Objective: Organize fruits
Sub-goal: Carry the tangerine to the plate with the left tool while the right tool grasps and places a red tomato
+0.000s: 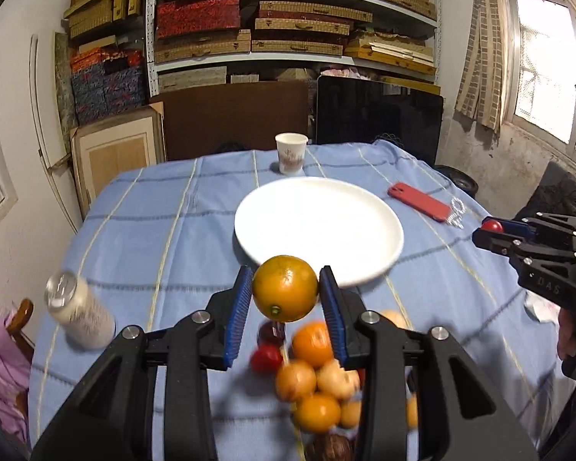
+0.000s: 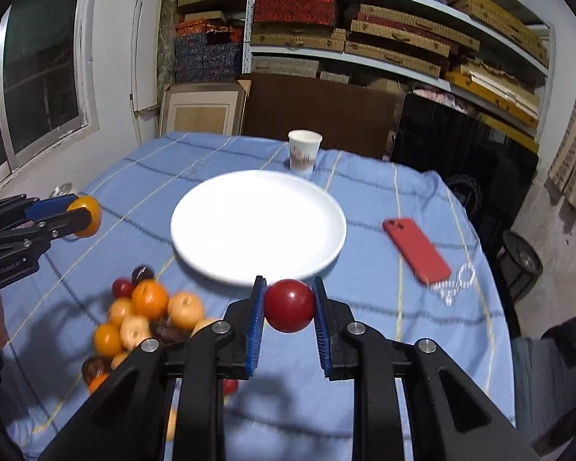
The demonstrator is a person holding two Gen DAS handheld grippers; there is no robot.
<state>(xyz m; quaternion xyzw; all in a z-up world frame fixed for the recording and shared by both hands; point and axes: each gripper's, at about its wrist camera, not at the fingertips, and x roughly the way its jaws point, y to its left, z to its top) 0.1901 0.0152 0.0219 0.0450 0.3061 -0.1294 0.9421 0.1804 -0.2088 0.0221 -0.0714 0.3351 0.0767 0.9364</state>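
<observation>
My left gripper is shut on an orange and holds it above the table, just short of the white plate's near rim. My right gripper is shut on a red round fruit, also lifted near the plate's near rim. A pile of oranges, pale apples and dark red fruits lies on the blue cloth below the left gripper; it also shows in the right wrist view. The left gripper with its orange shows at the left there.
A paper cup stands behind the plate. A red phone with a clear chain lies right of the plate. A white bottle stands at the table's left side. Shelves with boxes and a dark screen stand behind the table.
</observation>
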